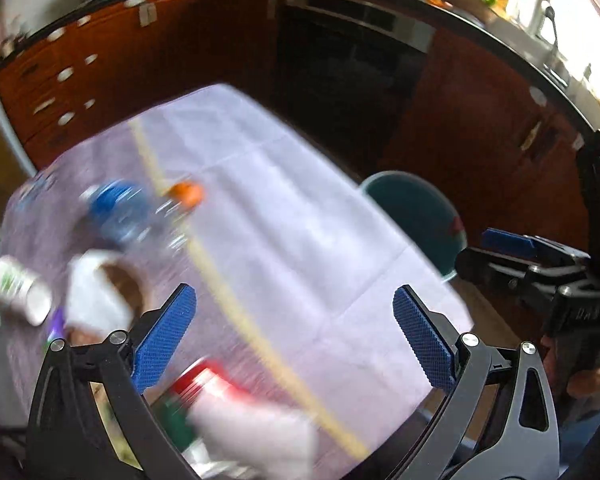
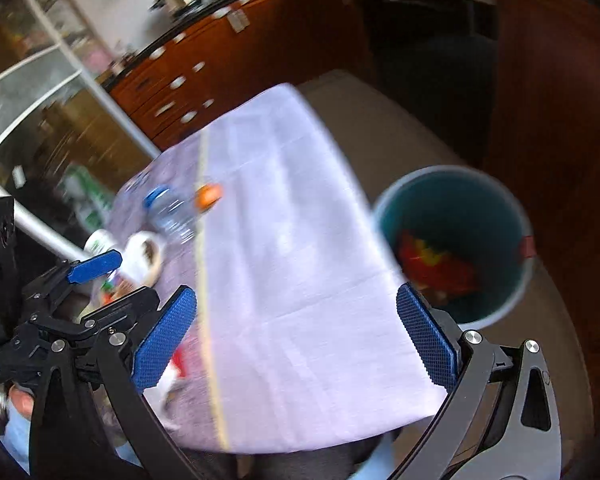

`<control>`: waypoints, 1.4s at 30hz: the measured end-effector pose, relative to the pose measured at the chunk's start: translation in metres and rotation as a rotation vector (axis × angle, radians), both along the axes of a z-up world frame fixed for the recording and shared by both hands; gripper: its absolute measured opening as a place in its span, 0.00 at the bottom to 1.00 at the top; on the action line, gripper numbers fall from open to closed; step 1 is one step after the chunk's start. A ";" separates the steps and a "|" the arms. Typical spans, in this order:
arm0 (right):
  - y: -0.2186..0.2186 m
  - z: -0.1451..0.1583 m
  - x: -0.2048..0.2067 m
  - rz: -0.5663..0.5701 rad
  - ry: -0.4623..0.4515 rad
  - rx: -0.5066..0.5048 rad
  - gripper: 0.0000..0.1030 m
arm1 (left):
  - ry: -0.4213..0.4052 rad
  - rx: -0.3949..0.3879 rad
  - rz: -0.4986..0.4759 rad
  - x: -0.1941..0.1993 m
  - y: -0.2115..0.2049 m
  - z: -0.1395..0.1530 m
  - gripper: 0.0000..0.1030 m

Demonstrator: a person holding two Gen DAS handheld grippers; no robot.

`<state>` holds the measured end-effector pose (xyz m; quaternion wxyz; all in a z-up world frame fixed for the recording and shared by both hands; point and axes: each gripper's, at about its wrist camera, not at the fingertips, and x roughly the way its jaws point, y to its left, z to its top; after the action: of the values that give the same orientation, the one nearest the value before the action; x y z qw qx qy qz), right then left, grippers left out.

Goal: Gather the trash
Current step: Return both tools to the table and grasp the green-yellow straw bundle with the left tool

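Observation:
My left gripper (image 1: 295, 294) is open and empty above the lilac tablecloth (image 1: 300, 208). On the cloth's left lie a clear plastic bottle (image 1: 120, 212) with an orange cap (image 1: 188, 194), a white paper cup (image 1: 100, 292) and a white container (image 1: 18, 290). A red and white wrapper (image 1: 216, 388) lies blurred below the fingers. My right gripper (image 2: 296, 294) is also open and empty over the cloth (image 2: 292, 240). The teal bin (image 2: 460, 208) stands on the floor to its right with red and yellow wrappers (image 2: 432, 264) inside. The bottle (image 2: 168, 212) and cup (image 2: 144, 256) lie at far left.
Brown kitchen cabinets (image 1: 100, 60) and a dark oven (image 1: 348, 64) stand beyond the table. The bin (image 1: 416, 212) sits just off the table's right edge. A blue finger (image 2: 96, 266) of the left gripper shows at the left of the right wrist view. Both views are motion-blurred.

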<state>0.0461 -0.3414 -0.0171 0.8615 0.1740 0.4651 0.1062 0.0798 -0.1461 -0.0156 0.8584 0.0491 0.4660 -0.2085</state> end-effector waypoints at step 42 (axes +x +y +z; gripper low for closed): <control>0.265 -0.033 -0.043 0.616 0.053 -0.283 0.79 | 0.191 -0.133 0.236 -0.115 0.224 -0.078 0.38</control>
<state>0.0032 -0.0762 -0.0498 0.7922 -0.0932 0.5280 0.2916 -0.0357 0.0779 -0.0932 0.8302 -0.0829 0.5331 -0.1405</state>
